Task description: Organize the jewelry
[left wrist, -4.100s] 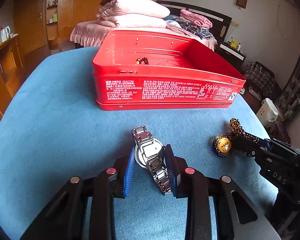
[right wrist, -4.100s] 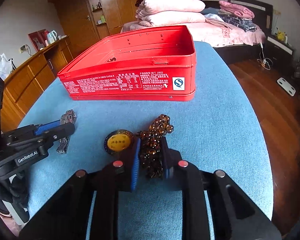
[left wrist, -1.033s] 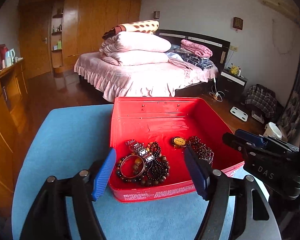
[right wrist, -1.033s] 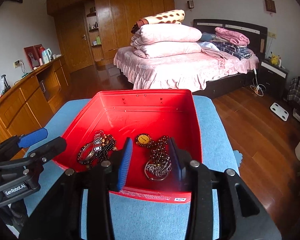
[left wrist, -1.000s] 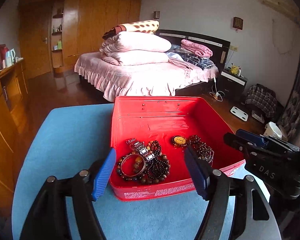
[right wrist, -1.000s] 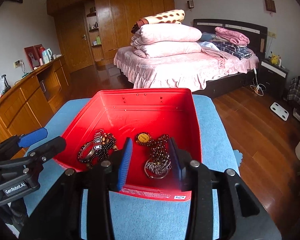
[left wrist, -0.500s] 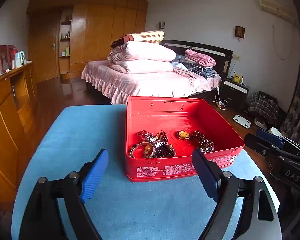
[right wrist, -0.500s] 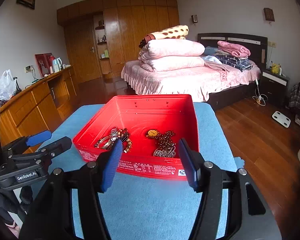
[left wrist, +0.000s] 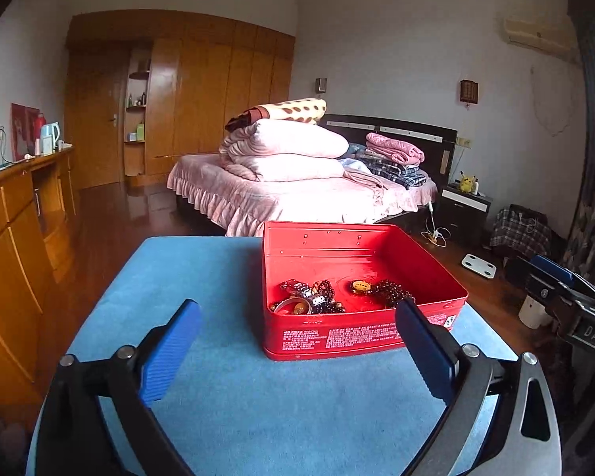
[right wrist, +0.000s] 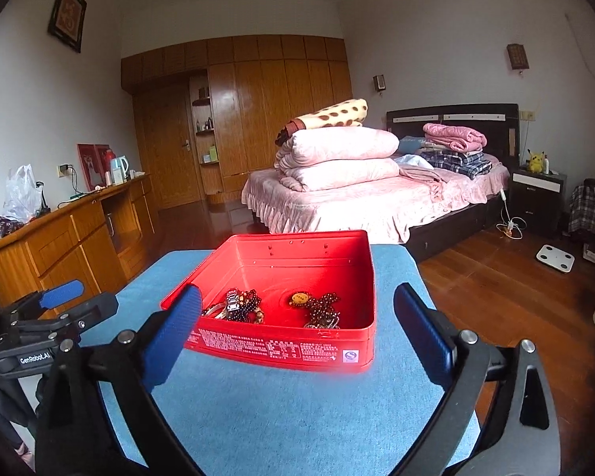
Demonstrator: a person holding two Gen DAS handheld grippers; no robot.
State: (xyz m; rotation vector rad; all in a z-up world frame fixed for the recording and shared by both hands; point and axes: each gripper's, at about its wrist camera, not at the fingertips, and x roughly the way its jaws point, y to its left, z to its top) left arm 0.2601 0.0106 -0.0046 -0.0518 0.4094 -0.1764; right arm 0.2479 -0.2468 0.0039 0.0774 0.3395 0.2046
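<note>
While both jaws opening, empty, I log: red tin (left wrist: 361, 331) near surface (left wrist: 258, 416) far-right corner; nudge risks fall.

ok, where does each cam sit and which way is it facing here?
Left wrist: on the left gripper, looking forward and slightly down over the blue table at the red tin; own fingers opening, nothing between; right gripper at right edge.
Right wrist: on the right gripper, same heading, tin seen from its right; own fingers opening, empty; left gripper at left.
Shared: tin, jewelry, table, bed.
</note>
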